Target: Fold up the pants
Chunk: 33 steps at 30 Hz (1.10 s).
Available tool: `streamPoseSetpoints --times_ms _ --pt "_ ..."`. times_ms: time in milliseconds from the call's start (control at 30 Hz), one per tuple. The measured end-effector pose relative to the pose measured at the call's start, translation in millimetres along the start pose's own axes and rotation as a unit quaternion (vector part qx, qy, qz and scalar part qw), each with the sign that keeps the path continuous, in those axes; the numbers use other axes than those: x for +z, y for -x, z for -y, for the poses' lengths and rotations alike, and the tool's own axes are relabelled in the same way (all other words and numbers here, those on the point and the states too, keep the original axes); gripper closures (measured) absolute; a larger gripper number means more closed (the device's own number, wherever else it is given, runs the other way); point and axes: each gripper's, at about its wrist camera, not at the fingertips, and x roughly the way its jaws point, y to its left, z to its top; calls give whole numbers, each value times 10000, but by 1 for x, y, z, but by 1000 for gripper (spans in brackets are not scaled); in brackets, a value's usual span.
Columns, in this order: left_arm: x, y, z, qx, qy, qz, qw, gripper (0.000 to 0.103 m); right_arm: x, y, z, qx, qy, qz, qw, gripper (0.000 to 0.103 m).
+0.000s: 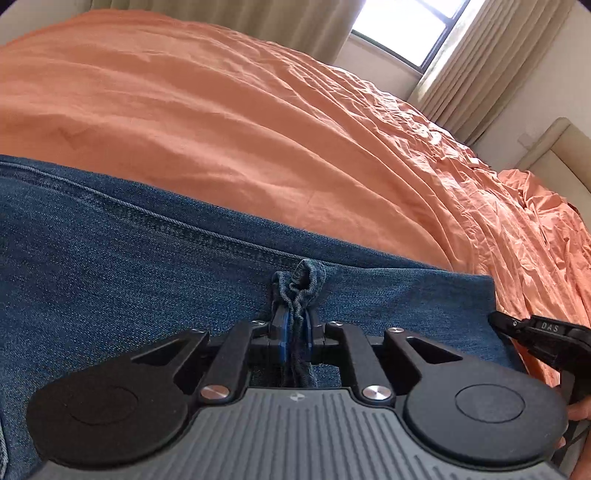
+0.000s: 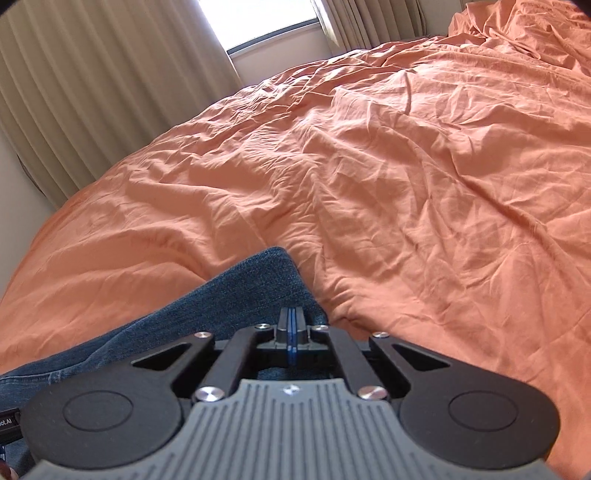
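Blue denim pants (image 1: 147,266) lie flat on an orange bedsheet, a stitched seam running along their far edge. My left gripper (image 1: 295,317) is shut on a bunched pinch of the denim at that edge. The right gripper shows in the left wrist view (image 1: 498,321) at the pants' right corner. In the right wrist view the pants (image 2: 236,288) reach up from the lower left to a rounded corner. My right gripper (image 2: 292,325) has its blue pads pressed together over that corner; no cloth shows between the pads.
The wrinkled orange bedsheet (image 2: 369,166) covers the bed beyond the pants. Bunched orange bedding (image 1: 535,206) lies at the right. Beige curtains (image 2: 92,92) and a bright window (image 1: 406,26) stand behind. A beige headboard (image 1: 554,155) is at the far right.
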Motion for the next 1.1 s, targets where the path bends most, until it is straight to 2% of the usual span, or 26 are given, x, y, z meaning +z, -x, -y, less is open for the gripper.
streamPoseSetpoints --times_ms 100,233,333,433,500,667,800,867,933,1033,1100 --pt "7 14 0 50 454 -17 9990 85 1 22 1 215 -104 -60 9997 103" --pt "-3 44 14 126 176 108 9997 85 -3 51 4 372 33 -286 9989 103" --pt "-18 65 27 122 -5 171 9998 85 -8 81 1 505 443 -321 9972 103" --pt "-34 78 40 196 -223 238 9993 85 -13 106 0 412 946 -257 9943 103" --pt "-41 81 45 208 -260 199 9992 85 -17 114 7 325 999 -275 9941 103" --pt "-54 78 47 420 -143 88 9990 85 -29 117 35 460 708 -677 9941 103" --pt "-62 66 43 686 -54 -91 9976 85 -44 97 42 303 765 -1161 9898 103" --pt "-63 60 40 845 -24 -159 9963 89 -48 89 44 209 775 -1301 9882 103" --pt "-66 55 38 963 -101 -236 9950 86 -52 82 43 143 861 -1415 9861 103" --pt "-68 52 31 888 107 -335 9954 79 -56 79 37 9 1061 -1417 9842 103" --pt "-67 60 32 851 159 -232 9960 79 -54 88 29 -17 1262 -1187 9849 103"
